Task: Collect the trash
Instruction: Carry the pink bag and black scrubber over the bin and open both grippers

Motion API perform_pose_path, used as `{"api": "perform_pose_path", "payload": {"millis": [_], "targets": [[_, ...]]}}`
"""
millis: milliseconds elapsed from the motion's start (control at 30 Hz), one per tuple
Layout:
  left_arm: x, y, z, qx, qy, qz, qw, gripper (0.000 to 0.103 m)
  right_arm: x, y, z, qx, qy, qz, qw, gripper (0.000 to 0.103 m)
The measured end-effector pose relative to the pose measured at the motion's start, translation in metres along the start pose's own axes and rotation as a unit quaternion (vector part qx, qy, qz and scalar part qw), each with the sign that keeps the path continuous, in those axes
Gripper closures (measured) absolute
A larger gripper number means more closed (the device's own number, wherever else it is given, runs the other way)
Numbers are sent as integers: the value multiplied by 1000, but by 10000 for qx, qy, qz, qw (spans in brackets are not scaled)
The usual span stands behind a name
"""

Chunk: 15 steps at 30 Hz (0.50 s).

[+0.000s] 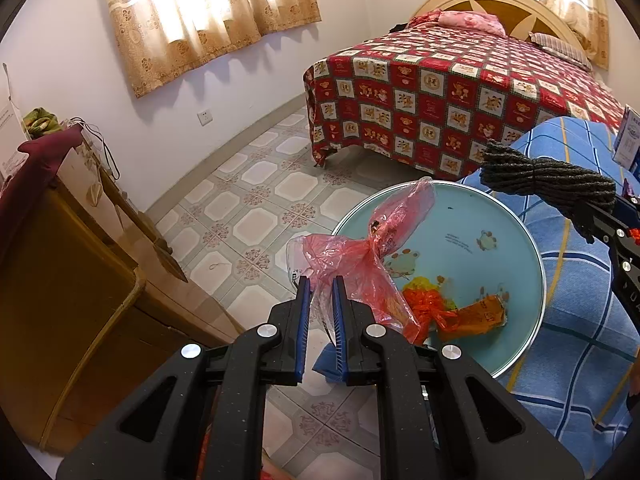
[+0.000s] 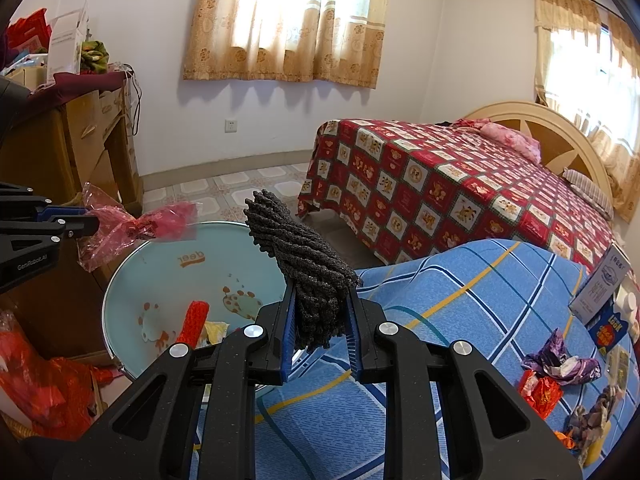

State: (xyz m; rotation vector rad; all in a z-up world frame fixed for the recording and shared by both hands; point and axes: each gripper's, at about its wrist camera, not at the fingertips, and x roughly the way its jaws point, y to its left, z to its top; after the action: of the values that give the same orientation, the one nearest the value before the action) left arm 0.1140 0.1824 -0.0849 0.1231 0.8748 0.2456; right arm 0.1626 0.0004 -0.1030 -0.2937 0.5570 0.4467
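My left gripper [image 1: 320, 284] is shut on a crumpled pink plastic bag [image 1: 360, 248] and holds it over the near rim of a round light-blue basin [image 1: 500, 216]. In the basin lie an orange wrapper [image 1: 480, 314] and red and yellow scraps [image 1: 424, 300]. My right gripper [image 2: 322, 292] is shut on a dark grey scouring pad [image 2: 304, 252], held above the basin's right edge [image 2: 120, 280]. The pad also shows in the left wrist view [image 1: 548, 180]. The pink bag shows in the right wrist view [image 2: 132, 224].
A table with a blue checked cloth [image 2: 460, 300] carries purple and red wrappers [image 2: 560, 364] and a blue-white carton [image 2: 604, 292]. A bed with a red patterned cover [image 1: 440, 92] stands behind. A wooden cabinet [image 1: 60, 260] is on the left. A red bag [image 2: 36, 384] lies on the tiled floor.
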Motion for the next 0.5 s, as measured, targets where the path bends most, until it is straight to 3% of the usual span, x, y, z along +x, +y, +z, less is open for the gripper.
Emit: {"api": "perform_pose_path", "payload": {"millis": [500], "targets": [[-2, -5, -1, 16, -1, -25, 10000, 92, 1, -1, 0, -1, -8, 15, 10000, 81]]}}
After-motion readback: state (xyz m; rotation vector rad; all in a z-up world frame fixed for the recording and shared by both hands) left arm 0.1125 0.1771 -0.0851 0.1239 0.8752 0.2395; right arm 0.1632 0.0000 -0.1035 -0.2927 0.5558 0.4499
